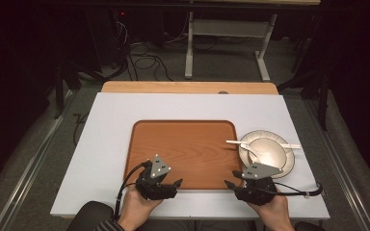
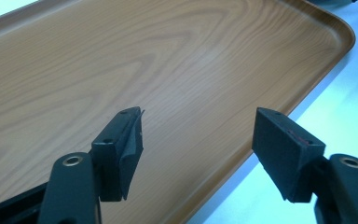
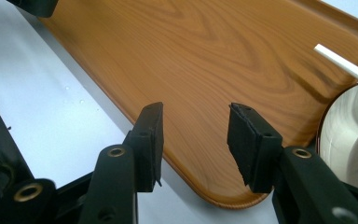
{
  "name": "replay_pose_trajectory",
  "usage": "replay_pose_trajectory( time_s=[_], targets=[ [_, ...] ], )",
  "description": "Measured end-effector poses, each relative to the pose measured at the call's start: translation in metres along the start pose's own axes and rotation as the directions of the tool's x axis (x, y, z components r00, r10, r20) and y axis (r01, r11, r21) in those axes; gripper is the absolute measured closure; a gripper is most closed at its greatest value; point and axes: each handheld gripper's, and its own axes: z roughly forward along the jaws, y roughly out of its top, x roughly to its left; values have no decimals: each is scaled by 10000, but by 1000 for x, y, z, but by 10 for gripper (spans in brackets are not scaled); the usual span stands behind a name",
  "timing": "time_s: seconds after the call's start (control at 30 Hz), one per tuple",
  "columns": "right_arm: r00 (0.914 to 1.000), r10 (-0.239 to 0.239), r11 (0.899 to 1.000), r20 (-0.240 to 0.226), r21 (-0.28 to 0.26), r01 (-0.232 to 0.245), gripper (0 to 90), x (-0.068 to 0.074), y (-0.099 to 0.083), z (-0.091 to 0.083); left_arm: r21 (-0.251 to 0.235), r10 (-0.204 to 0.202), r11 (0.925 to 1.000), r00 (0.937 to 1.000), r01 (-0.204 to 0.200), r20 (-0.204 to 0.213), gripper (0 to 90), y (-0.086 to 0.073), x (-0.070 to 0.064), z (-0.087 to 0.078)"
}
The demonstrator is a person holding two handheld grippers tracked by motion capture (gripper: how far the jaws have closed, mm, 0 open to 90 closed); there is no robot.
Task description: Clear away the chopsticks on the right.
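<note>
The tray (image 1: pixel 183 144) is orange-brown with wavy wood lines on it. Under the tray, the table top (image 1: pixel 106 144) is pale blue-white, with a light wood strip at its far edge. Just right of the tray, the plate (image 1: pixel 289 163) is cream, and the bowl (image 1: pixel 265 149) on it is shiny white. Both grippers near the tray are black with grey plates.

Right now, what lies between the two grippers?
Just the near edge of the wooden tray, bare in the high view, between the left gripper and right gripper.
</note>
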Motion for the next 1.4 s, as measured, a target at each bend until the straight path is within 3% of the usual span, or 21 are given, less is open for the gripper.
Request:
replay_pose_trajectory(
  time_s=[0.2, 0.93, 1.2, 1.37, 1.4],
  targets=[
    [9996, 214, 9997, -159, -88, -216, 575, -4, 0, 0, -14, 25, 10000, 10000, -24, 48, 336, 0, -1, 0],
    [9992, 50, 9998, -404, -198, -58, 556, -8, 2, -11, 111, -16, 9999, 10000, 15, 75, 338, 0, 5, 4],
    [9994, 104, 9980, -316, -614, -123, 575, -20, 9, -30, 75, -117, 9999, 9999, 117, 37, 340, 0, 9, 2],
    [9997, 84, 9992, -226, -398, -93, 609, -32, 17, -43, 68, -155, 9999, 9999, 155, -13, 340, 0, 10, 3],
    [10000, 57, 9997, -19, -257, -58, 618, -38, 19, -48, 64, -167, 9998, 9999, 167, -33, 340, 0, 10, 3]
  ],
)
